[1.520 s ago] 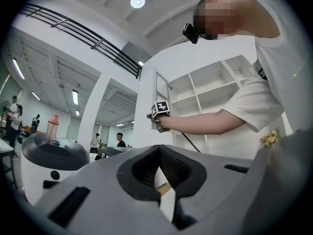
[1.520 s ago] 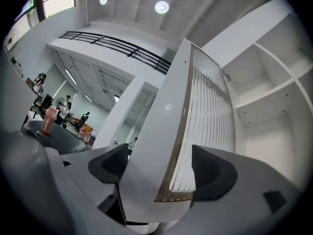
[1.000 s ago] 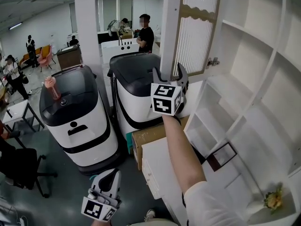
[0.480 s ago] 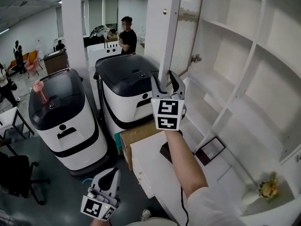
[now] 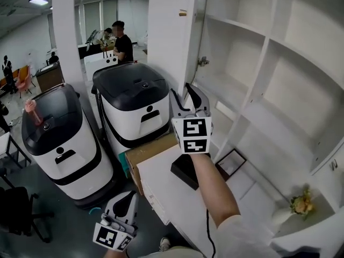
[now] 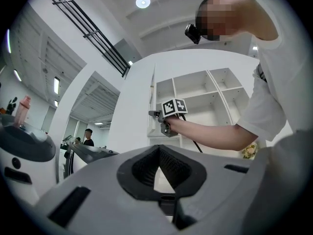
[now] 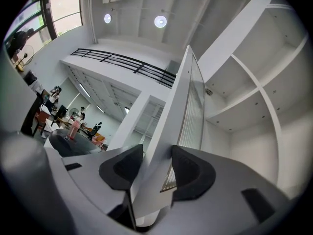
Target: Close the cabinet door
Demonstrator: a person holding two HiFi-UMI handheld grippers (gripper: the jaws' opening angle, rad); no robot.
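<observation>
Cabinet door [image 7: 182, 106], swung from wide open to about halfway toward the shelves [image 5: 258, 42] — its free edge stands between the right tongs [image 5: 185, 94], which are closing on it; left tongs [image 5: 124, 202] hang low, pressed together, empty; more swing needed
</observation>
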